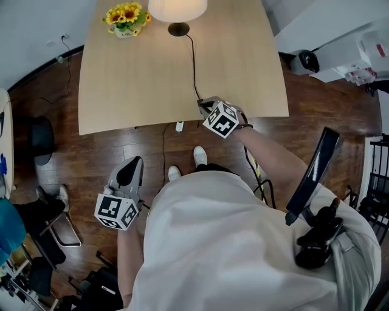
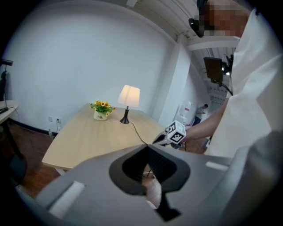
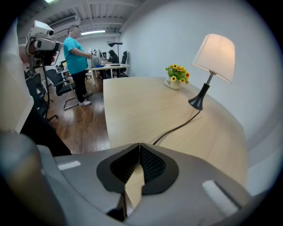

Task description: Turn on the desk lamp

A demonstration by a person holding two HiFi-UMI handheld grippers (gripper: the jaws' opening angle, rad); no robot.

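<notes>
The desk lamp stands at the table's far edge, its white shade (image 1: 177, 8) glowing above a black base (image 1: 179, 28); it also appears lit in the left gripper view (image 2: 128, 96) and the right gripper view (image 3: 214, 50). Its black cord (image 1: 194, 61) runs to the near table edge. My right gripper (image 1: 202, 104) hovers shut at that edge, right where the cord leaves the table; its jaws (image 3: 139, 145) meet with nothing between them. My left gripper (image 1: 135, 161) hangs low over the floor beside the person's feet, shut and empty (image 2: 147, 147).
A pot of yellow flowers (image 1: 126, 18) sits left of the lamp on the light wooden table (image 1: 134, 79). A small white piece (image 1: 179, 126) hangs on the cord below the edge. Chairs (image 1: 58, 218) stand at left, where a person in teal (image 3: 76, 57) stands.
</notes>
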